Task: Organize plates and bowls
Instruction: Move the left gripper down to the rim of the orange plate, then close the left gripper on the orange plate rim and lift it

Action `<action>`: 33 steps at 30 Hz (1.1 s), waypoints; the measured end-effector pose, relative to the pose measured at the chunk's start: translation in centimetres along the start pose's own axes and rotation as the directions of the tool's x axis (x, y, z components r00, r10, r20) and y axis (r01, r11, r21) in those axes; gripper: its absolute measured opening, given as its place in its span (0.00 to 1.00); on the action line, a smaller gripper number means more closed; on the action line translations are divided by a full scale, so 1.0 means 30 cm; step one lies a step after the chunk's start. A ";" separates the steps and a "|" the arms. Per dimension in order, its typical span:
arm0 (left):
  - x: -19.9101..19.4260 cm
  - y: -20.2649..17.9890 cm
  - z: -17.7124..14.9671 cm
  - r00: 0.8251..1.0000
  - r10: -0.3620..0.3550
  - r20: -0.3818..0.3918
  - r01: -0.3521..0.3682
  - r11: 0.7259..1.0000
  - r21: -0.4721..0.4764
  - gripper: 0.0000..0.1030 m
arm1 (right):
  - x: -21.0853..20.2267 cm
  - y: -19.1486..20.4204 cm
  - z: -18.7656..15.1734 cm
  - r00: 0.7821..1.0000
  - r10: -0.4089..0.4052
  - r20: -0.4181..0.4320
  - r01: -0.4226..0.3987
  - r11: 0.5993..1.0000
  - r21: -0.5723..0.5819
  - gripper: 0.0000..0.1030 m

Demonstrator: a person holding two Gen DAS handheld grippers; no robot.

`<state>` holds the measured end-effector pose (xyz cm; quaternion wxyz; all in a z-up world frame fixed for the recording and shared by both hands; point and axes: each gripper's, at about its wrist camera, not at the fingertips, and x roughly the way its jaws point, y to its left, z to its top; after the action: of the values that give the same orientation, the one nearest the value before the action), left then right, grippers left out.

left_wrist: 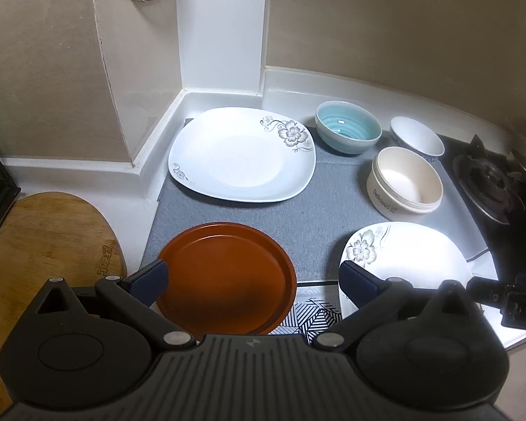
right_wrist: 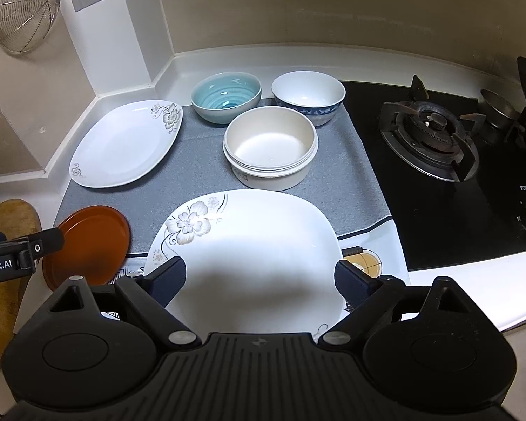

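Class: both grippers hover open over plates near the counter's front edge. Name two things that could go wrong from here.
1. The near white plate lies flat and wide between the right gripper's fingers; a thin rim grip may slip.
2. The brown plate sits by the counter edge; a nudge from the left gripper could push it off.

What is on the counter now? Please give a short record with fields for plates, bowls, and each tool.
plates: near white flowered plate; far white flowered plate; brown round plate
bowls: teal bowl; blue-patterned bowl; cream bowl
surface: grey mat
beside: gas burner
left tool: open, over brown round plate
right tool: open, over near white flowered plate
stacked: nothing yet
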<state>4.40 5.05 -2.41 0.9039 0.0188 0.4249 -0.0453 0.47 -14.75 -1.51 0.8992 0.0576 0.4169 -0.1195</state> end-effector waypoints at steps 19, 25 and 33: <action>0.037 0.039 0.016 1.000 0.002 -0.017 -0.002 1.000 -0.014 1.00 | 0.067 0.060 0.061 0.999 0.027 -0.020 -0.027 0.999 -0.026 0.86; 0.041 0.061 0.020 1.000 -0.001 -0.018 0.001 1.000 -0.026 1.00 | 0.079 0.085 0.078 0.999 0.039 -0.021 -0.040 0.998 -0.052 0.83; 0.045 0.082 0.031 1.000 0.000 -0.014 -0.001 0.999 -0.045 1.00 | 0.087 0.109 0.092 0.999 0.040 -0.019 -0.041 0.996 -0.079 0.77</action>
<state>6.21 7.34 -2.85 0.9011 -0.0010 0.4322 -0.0355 4.99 -12.59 -1.69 0.8993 0.0314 0.4280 -0.0840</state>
